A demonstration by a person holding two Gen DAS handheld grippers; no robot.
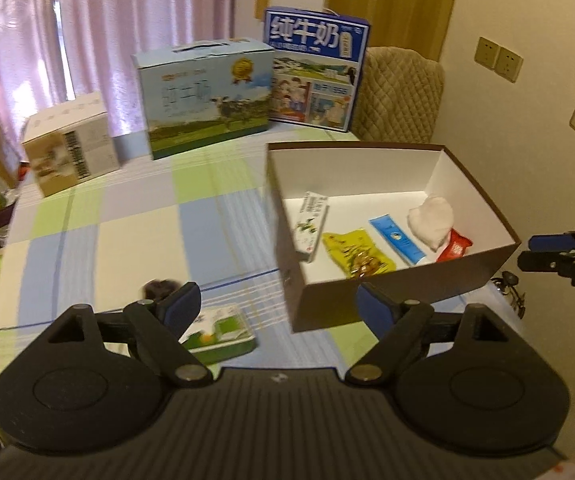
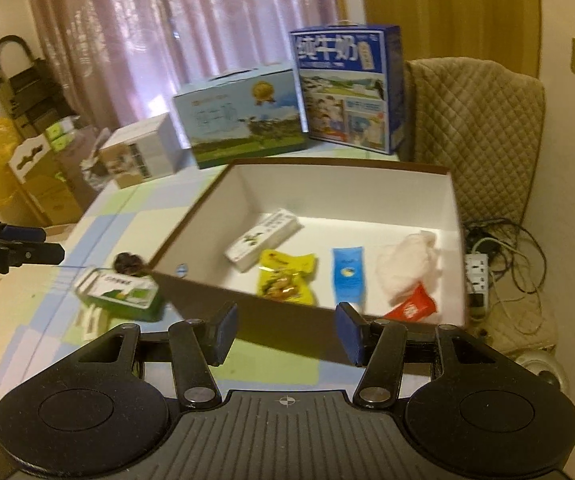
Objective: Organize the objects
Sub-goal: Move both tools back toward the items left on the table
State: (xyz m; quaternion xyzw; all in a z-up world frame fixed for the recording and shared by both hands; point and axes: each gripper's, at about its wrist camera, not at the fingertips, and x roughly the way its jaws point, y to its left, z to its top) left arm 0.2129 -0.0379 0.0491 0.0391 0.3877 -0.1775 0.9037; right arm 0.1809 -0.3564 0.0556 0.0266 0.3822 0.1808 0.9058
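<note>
A brown cardboard box with a white inside (image 1: 391, 292) (image 2: 207, 292) stands on the checked tablecloth. In it lie a white and green carton (image 1: 311, 226) (image 2: 263, 238), a yellow snack packet (image 1: 357, 254) (image 2: 285, 278), a blue sachet (image 1: 395, 238) (image 2: 347, 276), a white crumpled cloth (image 1: 431, 218) (image 2: 407, 262) and a red packet (image 1: 453, 246) (image 2: 409, 308). Outside, left of the box, lie a green and white tin (image 1: 223, 330) (image 2: 121, 294) and a dark round thing (image 1: 159, 288) (image 2: 127, 262). My left gripper (image 1: 277, 312) is open above the tin and the box corner. My right gripper (image 2: 287, 332) is open at the box's near wall.
Two milk gift cartons (image 1: 207, 96) (image 1: 315, 70) and a small cardboard box (image 1: 69, 148) stand at the table's far side. A quilted chair (image 2: 475, 132) is behind the box. A power strip with cables (image 2: 477, 272) lies on the floor at right.
</note>
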